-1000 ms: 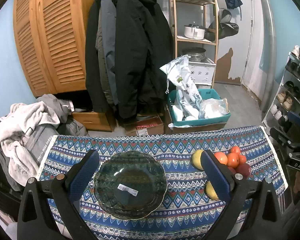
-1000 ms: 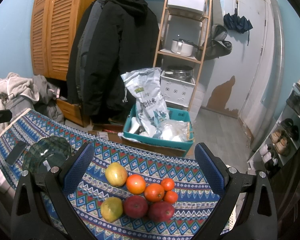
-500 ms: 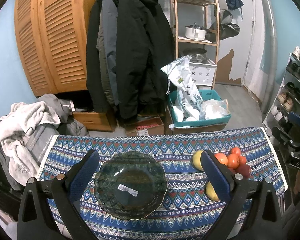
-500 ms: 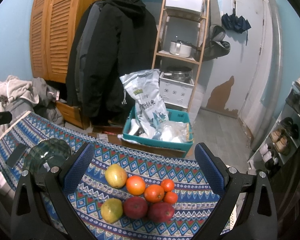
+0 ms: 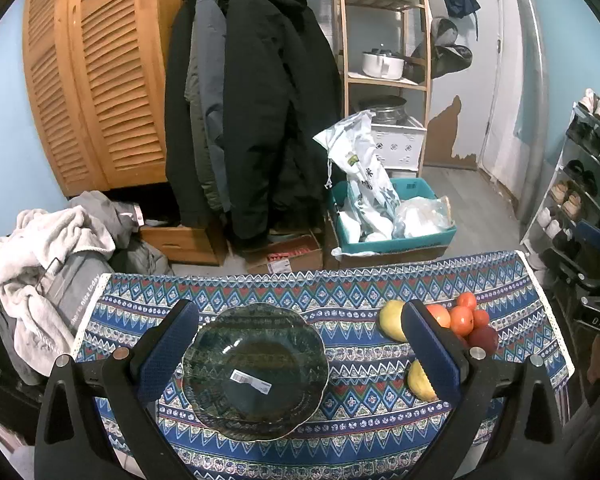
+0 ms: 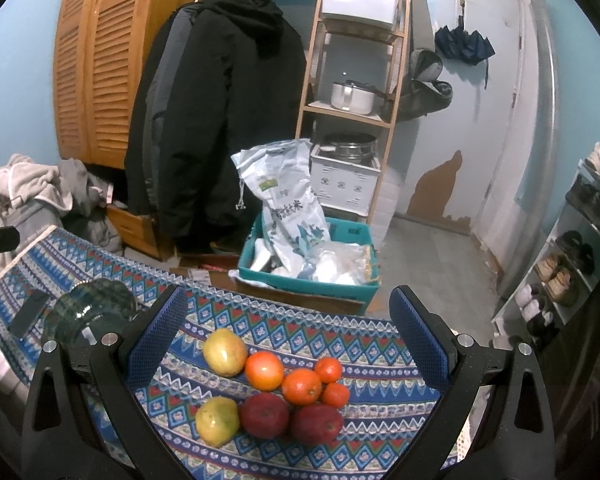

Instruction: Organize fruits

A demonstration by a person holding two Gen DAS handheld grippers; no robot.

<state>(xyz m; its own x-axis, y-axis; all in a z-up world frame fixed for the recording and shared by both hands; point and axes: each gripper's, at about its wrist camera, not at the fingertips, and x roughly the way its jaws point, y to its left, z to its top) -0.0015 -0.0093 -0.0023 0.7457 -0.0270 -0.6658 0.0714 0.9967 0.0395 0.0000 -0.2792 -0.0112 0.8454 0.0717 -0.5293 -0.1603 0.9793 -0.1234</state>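
Almost nothing has shifted since a second ago: the left gripper [image 5: 296, 344] hangs spread over the empty glass plate [image 5: 256, 372], the right gripper [image 6: 288, 336] spread above the fruits [image 6: 276, 392] clustered on the patterned cloth [image 6: 380, 344], likely readying a first pick

The blue pad hides part of the nearer yellow fruit [image 5: 419, 381] (left view).

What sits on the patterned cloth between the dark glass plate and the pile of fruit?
Nothing: in the left wrist view, only bare blue patterned tablecloth lies between the dark green scalloped glass plate and the nearest yellow-green fruit.
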